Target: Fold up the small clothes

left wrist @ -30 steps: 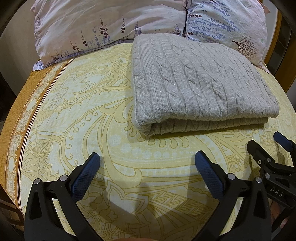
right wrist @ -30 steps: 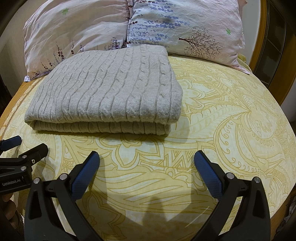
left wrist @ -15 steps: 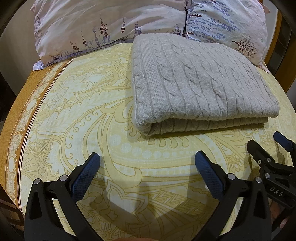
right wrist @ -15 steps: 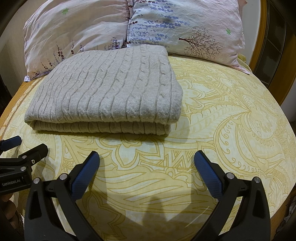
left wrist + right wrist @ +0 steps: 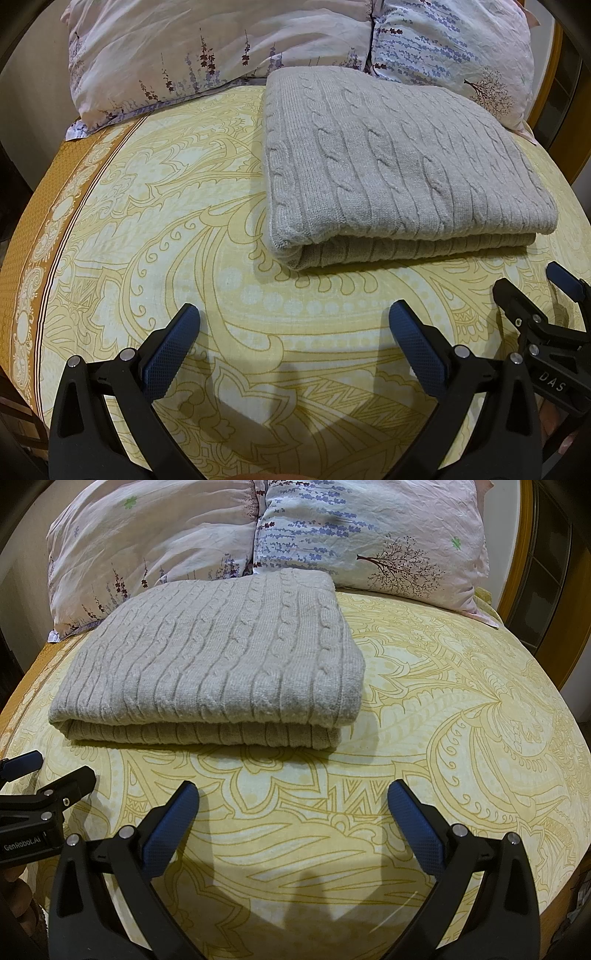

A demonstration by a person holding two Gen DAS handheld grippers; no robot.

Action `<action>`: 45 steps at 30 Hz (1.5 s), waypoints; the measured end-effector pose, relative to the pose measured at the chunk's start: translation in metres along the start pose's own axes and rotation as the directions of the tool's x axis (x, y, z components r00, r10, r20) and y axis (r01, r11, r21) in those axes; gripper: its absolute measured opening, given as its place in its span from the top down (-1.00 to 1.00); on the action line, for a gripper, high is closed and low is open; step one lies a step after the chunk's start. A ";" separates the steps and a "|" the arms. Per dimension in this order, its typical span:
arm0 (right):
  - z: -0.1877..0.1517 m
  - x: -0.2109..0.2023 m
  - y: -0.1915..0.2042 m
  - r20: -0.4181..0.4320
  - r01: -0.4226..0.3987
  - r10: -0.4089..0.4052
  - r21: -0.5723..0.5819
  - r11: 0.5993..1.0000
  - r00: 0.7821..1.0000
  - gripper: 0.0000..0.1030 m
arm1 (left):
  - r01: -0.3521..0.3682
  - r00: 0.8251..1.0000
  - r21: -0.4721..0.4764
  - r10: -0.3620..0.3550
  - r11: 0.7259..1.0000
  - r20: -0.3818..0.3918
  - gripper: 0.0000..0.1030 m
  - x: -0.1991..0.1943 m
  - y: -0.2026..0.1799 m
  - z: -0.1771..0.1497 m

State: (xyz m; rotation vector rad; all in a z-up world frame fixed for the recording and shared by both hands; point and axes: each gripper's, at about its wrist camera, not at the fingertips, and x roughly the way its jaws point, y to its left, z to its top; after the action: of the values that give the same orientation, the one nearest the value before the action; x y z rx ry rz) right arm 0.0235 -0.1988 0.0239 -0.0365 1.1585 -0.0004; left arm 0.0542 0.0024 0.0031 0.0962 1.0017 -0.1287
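Note:
A grey cable-knit sweater (image 5: 391,170) lies folded in a neat rectangle on the yellow patterned bed cover (image 5: 166,221), its folded edge toward me. It also shows in the right wrist view (image 5: 218,668). My left gripper (image 5: 291,339) is open and empty, hovering over the bed in front of the sweater's left part. My right gripper (image 5: 291,816) is open and empty, in front of the sweater's right end. Each gripper shows at the edge of the other's view: the right one (image 5: 532,295) and the left one (image 5: 48,771).
Two floral pillows (image 5: 221,48) (image 5: 369,528) lie against the headboard behind the sweater. A wooden bed frame (image 5: 524,554) rises at the right. The bed's brown-bordered left edge (image 5: 33,229) drops off at the left.

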 end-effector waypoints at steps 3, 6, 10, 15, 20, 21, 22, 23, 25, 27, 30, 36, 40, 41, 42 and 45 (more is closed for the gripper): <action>0.000 0.000 0.000 0.000 0.000 0.000 0.000 1.000 1.000 -0.97 | 0.000 1.000 0.000 0.000 1.000 0.000 -0.97 0.000 0.000 -0.001; 0.000 0.000 0.000 0.000 0.000 0.000 0.000 1.000 1.000 -0.97 | 0.000 1.000 0.000 0.000 1.000 0.000 -0.97 0.000 0.000 0.000; 0.000 0.000 0.000 0.000 0.000 0.000 0.000 1.000 1.000 -0.97 | 0.000 1.000 0.001 0.000 1.000 0.000 -0.97 0.000 0.000 0.000; -0.001 0.000 0.000 0.000 0.000 0.000 0.000 1.000 1.000 -0.97 | 0.001 1.000 0.001 -0.001 1.000 -0.001 -0.97 0.000 0.000 0.001; -0.001 0.000 0.000 0.000 0.000 0.000 0.000 1.000 1.000 -0.97 | 0.001 1.000 0.001 -0.001 1.000 -0.001 -0.97 0.000 0.001 0.000; -0.001 0.000 0.000 0.000 0.000 0.000 0.000 1.000 1.000 -0.97 | 0.001 1.000 0.001 -0.001 1.000 -0.001 -0.97 0.000 0.000 0.001; -0.001 0.000 0.000 0.000 0.000 0.000 0.000 1.000 1.000 -0.97 | 0.001 1.000 0.002 -0.001 1.000 -0.001 -0.97 0.000 0.000 0.001; -0.001 0.000 0.000 0.000 0.000 0.000 0.000 1.000 1.000 -0.97 | 0.001 1.000 0.002 -0.001 1.000 -0.001 -0.97 0.000 0.000 0.001; 0.000 0.000 0.000 0.000 0.000 0.000 0.000 1.000 1.000 -0.97 | 0.001 1.000 0.002 -0.001 1.000 -0.001 -0.97 0.000 0.000 0.001; 0.000 0.000 0.000 0.001 0.000 0.000 0.000 1.000 1.000 -0.97 | 0.000 1.000 -0.001 0.000 1.000 -0.003 -0.97 0.000 0.001 0.000; -0.001 0.000 0.000 0.000 0.000 0.000 0.000 1.000 1.000 -0.97 | -0.004 1.000 -0.006 0.004 1.000 -0.007 -0.97 0.000 0.001 0.001; -0.001 0.000 0.000 0.001 0.000 0.000 0.000 1.000 1.000 -0.97 | -0.003 1.000 -0.004 0.002 1.000 -0.008 -0.97 0.000 0.002 0.000; -0.001 0.000 0.000 0.000 0.000 0.000 0.000 1.000 1.000 -0.97 | -0.001 1.000 -0.003 0.001 1.000 -0.010 -0.97 0.000 0.002 -0.001; -0.001 0.000 0.000 0.000 0.000 0.000 0.000 1.000 1.000 -0.97 | -0.001 1.000 -0.003 0.001 1.000 -0.010 -0.97 0.000 0.002 0.000; -0.001 0.000 0.000 0.000 0.000 0.000 0.000 1.000 1.000 -0.97 | -0.001 1.000 -0.003 0.001 1.000 -0.010 -0.97 0.000 0.002 0.000; -0.001 0.000 0.000 0.001 0.000 0.000 0.000 1.000 1.000 -0.97 | -0.001 1.000 -0.003 0.001 1.000 -0.010 -0.97 -0.001 0.003 -0.001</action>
State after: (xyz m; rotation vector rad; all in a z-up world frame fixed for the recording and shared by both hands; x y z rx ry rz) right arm 0.0230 -0.1989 0.0237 -0.0365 1.1580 -0.0004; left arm 0.0532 0.0054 0.0032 0.0949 1.0120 -0.1259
